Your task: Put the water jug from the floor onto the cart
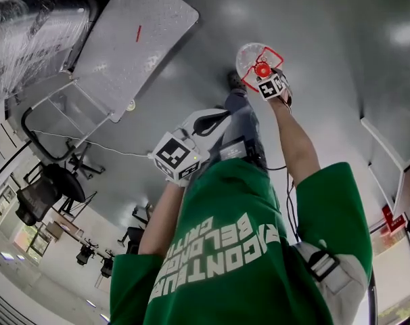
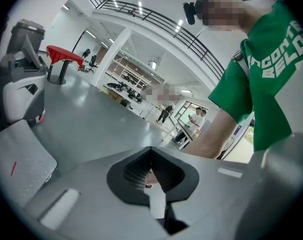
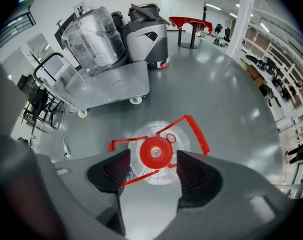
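Right gripper view alone shows my right claw (image 3: 153,159) spread wide, its pads flanking but not pressing the red cap (image 3: 156,152) of the clear plastic water jug (image 3: 147,132). That jug stands upright on the glossy grey floor (image 3: 216,94), long axis vertical, cap pointing up at me. Left gripper view shows my left claw (image 2: 150,154) closed, tips together, empty. Beyond, the grey platform cart (image 3: 116,86) carries another clear jug (image 3: 91,34), beside a grey machine (image 3: 149,34).

A glossy grey floor (image 3: 216,84) spreads wide and catches the glare of strip lights (image 2: 140,7) overhead. A red table (image 3: 191,23) stands near a white column (image 3: 244,14). Shelves (image 3: 274,59) line one side, and a railed balcony (image 2: 161,20) runs above.
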